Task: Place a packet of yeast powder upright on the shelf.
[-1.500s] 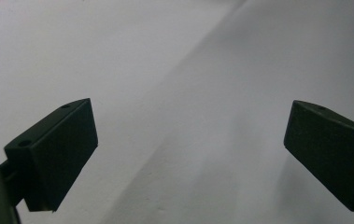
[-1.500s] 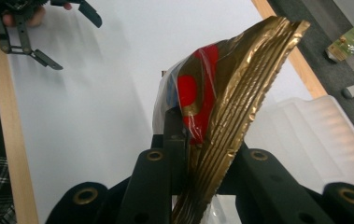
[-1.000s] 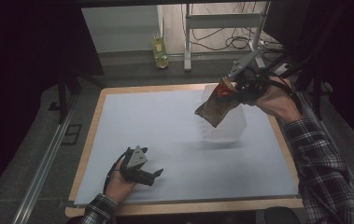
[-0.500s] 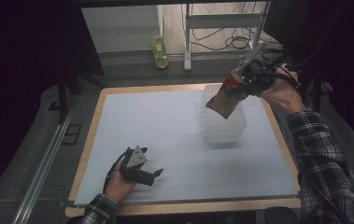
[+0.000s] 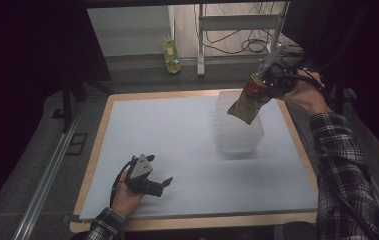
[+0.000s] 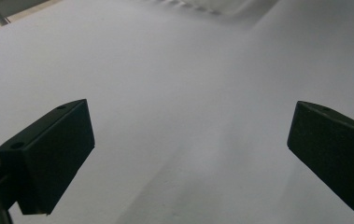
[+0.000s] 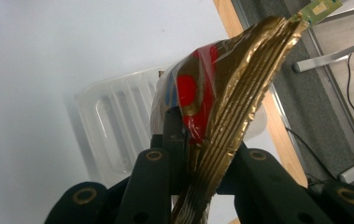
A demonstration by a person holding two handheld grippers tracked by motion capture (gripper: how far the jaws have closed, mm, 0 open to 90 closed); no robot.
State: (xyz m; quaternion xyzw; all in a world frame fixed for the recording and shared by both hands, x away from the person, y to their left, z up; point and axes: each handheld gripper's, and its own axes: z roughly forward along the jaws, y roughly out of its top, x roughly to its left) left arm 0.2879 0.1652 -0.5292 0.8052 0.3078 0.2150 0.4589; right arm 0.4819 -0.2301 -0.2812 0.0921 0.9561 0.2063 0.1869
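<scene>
The right gripper (image 5: pixel 257 90) is raised over the far right part of the worktop (image 5: pixel 177 135), its jaws clamped tight on the crimped end of a gold and red packet (image 5: pixel 247 106). In the right gripper view the packet (image 7: pixel 221 102) stands up between the two black jaws, its ribbed gold seam pinched flat between them. The packet hangs in the air above a clear ribbed plastic tub (image 5: pixel 237 135) that sits on the worktop, near its right edge; the tub (image 7: pixel 114 126) shows just below and behind the packet. The left gripper (image 5: pixel 159 185) rests low at the near left of the worktop, well apart from the tub, held in the person's left hand (image 5: pixel 127 192). Its jaws stand wide apart with nothing between them but bare grey surface.
</scene>
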